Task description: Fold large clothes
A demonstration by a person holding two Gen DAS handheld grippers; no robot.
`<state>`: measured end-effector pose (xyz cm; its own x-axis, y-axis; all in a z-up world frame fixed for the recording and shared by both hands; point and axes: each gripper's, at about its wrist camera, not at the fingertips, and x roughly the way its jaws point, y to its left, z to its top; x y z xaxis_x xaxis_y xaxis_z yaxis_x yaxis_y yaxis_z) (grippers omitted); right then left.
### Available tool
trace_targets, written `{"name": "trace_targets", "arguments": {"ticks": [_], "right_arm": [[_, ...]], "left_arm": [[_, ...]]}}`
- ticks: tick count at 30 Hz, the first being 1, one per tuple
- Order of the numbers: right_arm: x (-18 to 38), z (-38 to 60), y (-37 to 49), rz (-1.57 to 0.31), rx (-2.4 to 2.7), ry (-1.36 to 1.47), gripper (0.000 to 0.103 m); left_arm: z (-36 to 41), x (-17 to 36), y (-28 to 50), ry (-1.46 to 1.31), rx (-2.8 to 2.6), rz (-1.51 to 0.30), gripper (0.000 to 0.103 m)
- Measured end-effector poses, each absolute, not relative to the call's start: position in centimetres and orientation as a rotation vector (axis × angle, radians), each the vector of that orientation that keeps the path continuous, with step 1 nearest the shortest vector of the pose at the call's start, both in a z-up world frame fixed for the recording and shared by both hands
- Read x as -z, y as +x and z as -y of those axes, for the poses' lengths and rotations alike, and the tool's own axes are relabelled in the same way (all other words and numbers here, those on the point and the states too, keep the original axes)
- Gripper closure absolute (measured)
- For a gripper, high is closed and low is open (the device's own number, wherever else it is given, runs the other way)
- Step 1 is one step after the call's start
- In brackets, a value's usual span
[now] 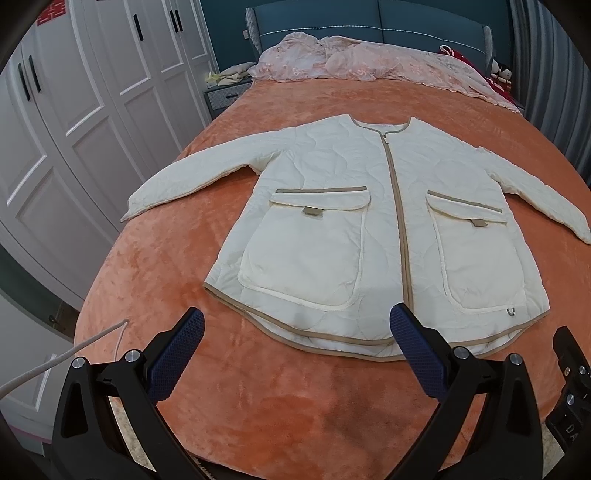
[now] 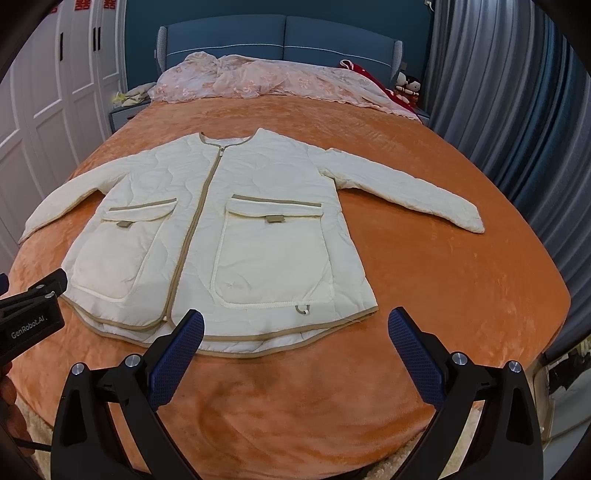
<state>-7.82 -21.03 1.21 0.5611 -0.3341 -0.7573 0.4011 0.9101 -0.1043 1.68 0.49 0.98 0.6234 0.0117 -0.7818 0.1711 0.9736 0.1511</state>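
Note:
A cream quilted jacket with tan trim, a closed front zip and two large pockets lies flat, face up, on the orange bed cover, both sleeves spread out. It also shows in the right wrist view. My left gripper is open and empty, hovering over the jacket's hem near the zip's lower end. My right gripper is open and empty, hovering over the hem's right part. The left gripper's body shows at the right wrist view's left edge.
A pink lace blanket is bunched at the blue headboard. White wardrobe doors stand on the left, grey curtains on the right. A white cord hangs off the bed's near left edge.

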Motion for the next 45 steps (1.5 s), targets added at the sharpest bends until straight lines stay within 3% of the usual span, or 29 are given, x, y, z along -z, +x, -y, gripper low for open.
{"name": "trace_targets", "arguments": {"ticks": [21,35,45], "right_arm": [[-0.6,23.8,-6.4,-0.859,0.422,0.140,0.005],[1.5,42.2,0.7,-0.743,0.632,0.290,0.005],[8.6,58.6,5.1,-0.653,0.785,0.586,0.005]], "left_arm": [[-0.6,-1.1,3.2,0.223,0.059,-0.878,0.005],[0.8,1.1,10.7,0.215,-0.033,-0.897,0.005],[2.4,4.8,16.0,0.244,-0.062,-0.947,0.005]]}}
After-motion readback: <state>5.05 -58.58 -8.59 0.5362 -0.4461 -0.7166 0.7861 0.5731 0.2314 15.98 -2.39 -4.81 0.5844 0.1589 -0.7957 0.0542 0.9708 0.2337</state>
